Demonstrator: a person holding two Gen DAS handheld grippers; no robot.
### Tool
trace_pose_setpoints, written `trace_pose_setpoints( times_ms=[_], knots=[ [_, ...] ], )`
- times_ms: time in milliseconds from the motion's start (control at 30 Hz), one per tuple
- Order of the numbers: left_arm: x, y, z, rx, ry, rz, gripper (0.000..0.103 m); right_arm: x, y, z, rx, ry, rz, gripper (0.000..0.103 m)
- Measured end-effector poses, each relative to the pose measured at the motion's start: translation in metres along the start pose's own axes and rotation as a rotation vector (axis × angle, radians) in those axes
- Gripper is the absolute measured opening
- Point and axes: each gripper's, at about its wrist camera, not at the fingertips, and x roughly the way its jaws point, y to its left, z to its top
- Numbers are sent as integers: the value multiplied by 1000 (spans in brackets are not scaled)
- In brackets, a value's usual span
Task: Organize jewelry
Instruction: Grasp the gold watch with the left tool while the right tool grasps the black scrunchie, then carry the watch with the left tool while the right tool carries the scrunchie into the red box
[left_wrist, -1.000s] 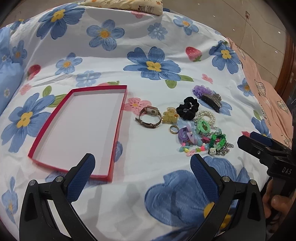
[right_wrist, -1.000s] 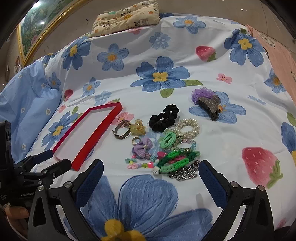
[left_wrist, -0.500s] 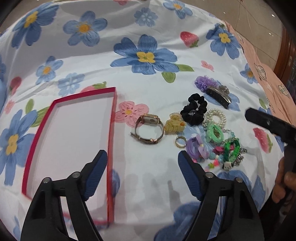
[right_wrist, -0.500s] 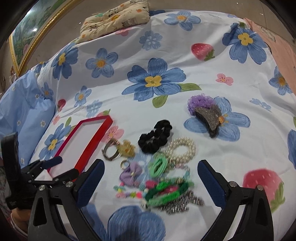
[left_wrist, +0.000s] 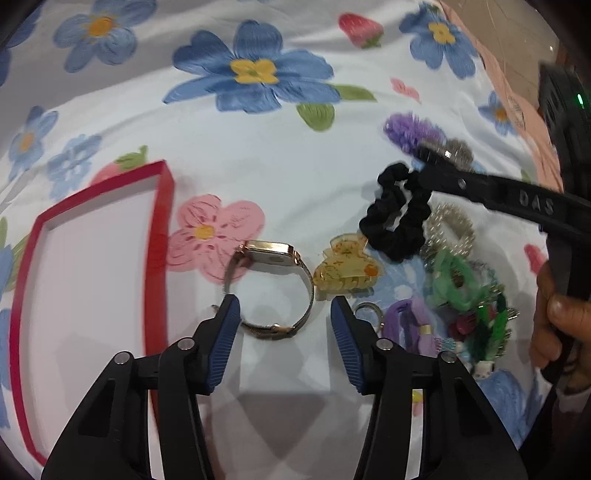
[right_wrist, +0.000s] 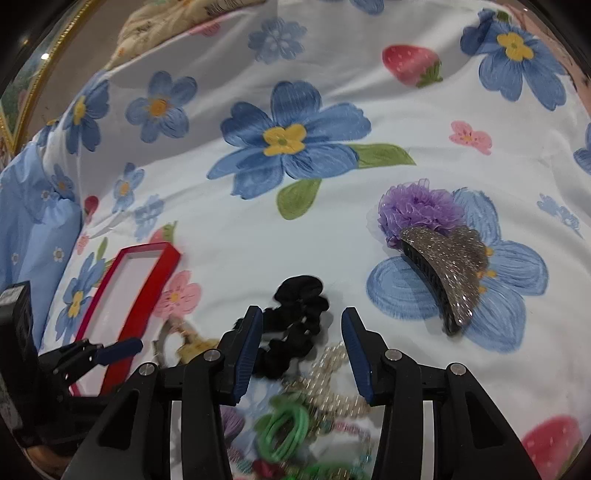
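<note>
Floral bedsheet (left_wrist: 280, 155) covers everything in both views. Only the right wrist view shows a cream patterned cushion (right_wrist: 177, 18) at the far edge and a gilt frame (right_wrist: 22, 99) on the left.

Red tray (left_wrist: 85, 280), white inside, lies left of the jewelry; the left wrist view shows most of it, the right wrist view only its far corner.

Glitter claw clip (right_wrist: 443, 273) on a purple ruffle scrunchie (right_wrist: 417, 210): fully visible from the right wrist, well apart from the pile; in the left view it is mostly hidden behind the right gripper's finger.

Black scrunchie (right_wrist: 295, 325): sits partly between the right gripper's (right_wrist: 301, 343) jaws. Jaws have just been closing, pads still a little apart; the left pad looks at or against the fabric, the other clear. Not clamped.

Watch (left_wrist: 271, 288), metal band, rectangular face: clear only in the left view, just right of the tray. Left gripper (left_wrist: 284, 325) is over its near band; jaws have just been closing, pads straddle the band without visibly pressing it.

Yellow claw clip (left_wrist: 347, 269) just right of the watch. Pearl bracelet (right_wrist: 332, 373) and green hair ties (right_wrist: 284, 424) blurred in the right view. Small ring (left_wrist: 367, 312) beside the left gripper's right pad, seen only in the left view. A hand (left_wrist: 557, 321) holds the right gripper's handle.
</note>
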Motion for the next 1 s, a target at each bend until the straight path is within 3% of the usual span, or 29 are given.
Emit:
trace_pose_setpoints(
  times_ms=[133,200,233,267,300,400,800,1000],
  knots=[
    [14,-3,2,18,33,-8,34,21,-4,3,11,49,-10,45],
    [16,-3,3,26,33,-10,29,28,-5,2,13,66,-9,35],
    [16,-4,3,31,31,-18,16,31,-6,2,15,72,-9,33],
    [16,-5,3,35,32,-33,5,34,-7,1,18,74,-5,23],
    [15,-5,4,37,31,-40,4,35,-8,0,21,77,-1,14],
    [12,-7,3,43,16,-57,2,34,-9,-1,20,67,10,10],
    [-63,19,1,-63,-161,-109,1,-8,10,6,27,-37,90,8],
    [-91,51,-7,-120,-206,-84,1,-21,35,8,8,-59,131,8]
  ],
)
